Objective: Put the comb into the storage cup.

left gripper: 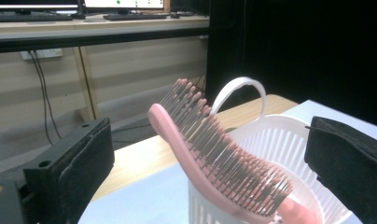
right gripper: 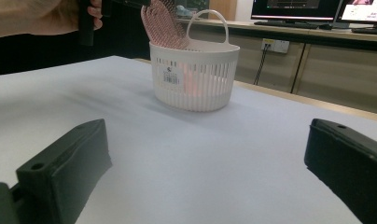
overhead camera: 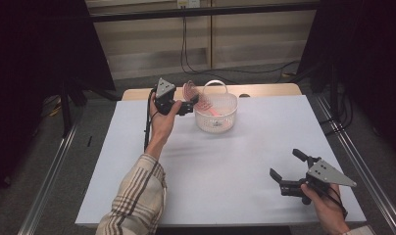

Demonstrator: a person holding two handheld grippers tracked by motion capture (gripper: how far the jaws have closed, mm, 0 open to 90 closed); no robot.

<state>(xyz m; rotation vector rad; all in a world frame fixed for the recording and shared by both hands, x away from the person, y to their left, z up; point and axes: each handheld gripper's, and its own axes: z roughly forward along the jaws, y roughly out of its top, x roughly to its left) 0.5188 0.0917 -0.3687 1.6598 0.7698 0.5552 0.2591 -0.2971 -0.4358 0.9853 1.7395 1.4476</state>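
A white slatted basket (overhead camera: 211, 123) with a hoop handle stands at the back middle of the white table. A pink hairbrush (overhead camera: 189, 89) leans in it, bristled head sticking up over the left rim. My left gripper (overhead camera: 193, 103) hovers just left of the basket, open. In the left gripper view its jaws stand wide on either side of the hairbrush (left gripper: 210, 154) and the basket (left gripper: 282, 135), touching neither. My right gripper (overhead camera: 284, 163) is open near the front right, nothing between its jaws. From the right gripper (right gripper: 210, 140), the basket (right gripper: 193, 79) and the hairbrush (right gripper: 161, 23) lie well ahead.
The white table top (overhead camera: 210, 166) spreads between the grippers. A wooden strip (overhead camera: 269, 90) runs along its back edge. Metal rails (overhead camera: 355, 161) flank both sides, and black curtains and dangling cables (overhead camera: 186, 49) lie beyond.
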